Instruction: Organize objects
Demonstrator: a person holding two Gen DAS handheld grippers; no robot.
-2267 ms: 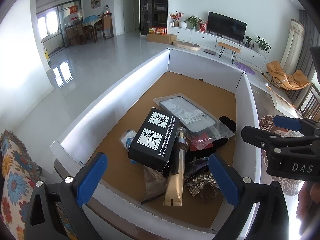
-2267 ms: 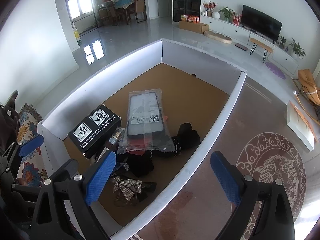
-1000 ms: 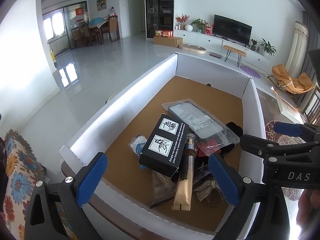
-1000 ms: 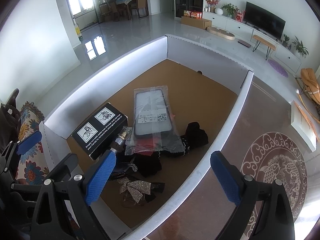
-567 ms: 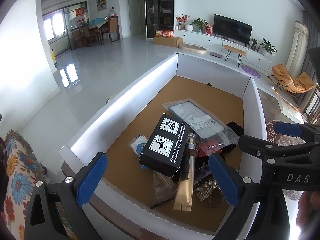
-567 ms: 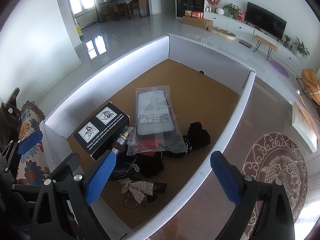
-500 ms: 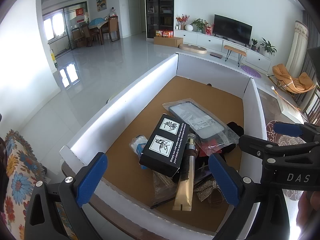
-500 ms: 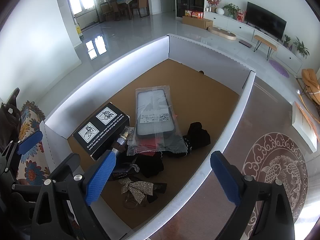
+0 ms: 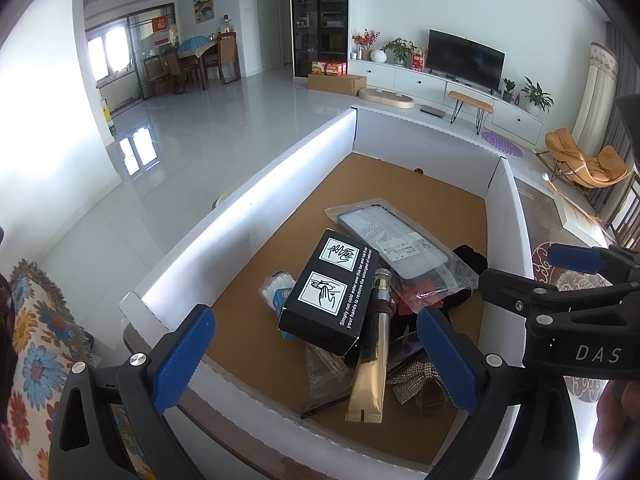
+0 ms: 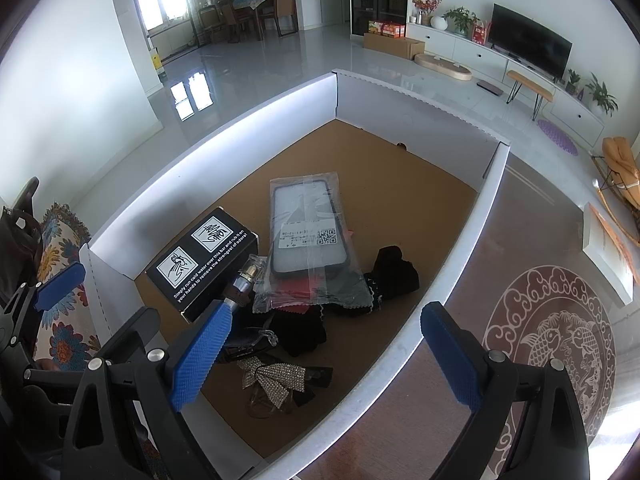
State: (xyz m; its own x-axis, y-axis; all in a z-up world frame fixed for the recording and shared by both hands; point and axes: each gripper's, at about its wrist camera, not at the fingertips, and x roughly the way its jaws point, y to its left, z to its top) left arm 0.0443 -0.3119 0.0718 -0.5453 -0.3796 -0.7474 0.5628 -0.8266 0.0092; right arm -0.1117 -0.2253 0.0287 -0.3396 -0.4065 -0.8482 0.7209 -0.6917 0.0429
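Note:
A white-walled box (image 9: 248,220) with a cork floor holds a heap of objects. A black printed carton (image 9: 330,296) (image 10: 202,262) lies on top at the near left. A gold tube (image 9: 372,372) leans beside it. A phone case in a clear bag (image 9: 394,246) (image 10: 308,236) lies behind. Black cloth (image 10: 394,268) and a sparkly bow (image 10: 274,378) lie near the front. My left gripper (image 9: 316,360) is open and empty above the box's near edge. My right gripper (image 10: 324,360) is open and empty, to the right of the left one.
A flowered cushion (image 9: 36,344) lies at the left. A brown tabletop with a round fish pattern (image 10: 552,344) runs right of the box. The living room floor, a TV unit (image 9: 464,80) and an orange chair (image 9: 580,160) lie beyond.
Both grippers have drifted slightly back and up from the box; the objects in it have not moved. Both stay open.

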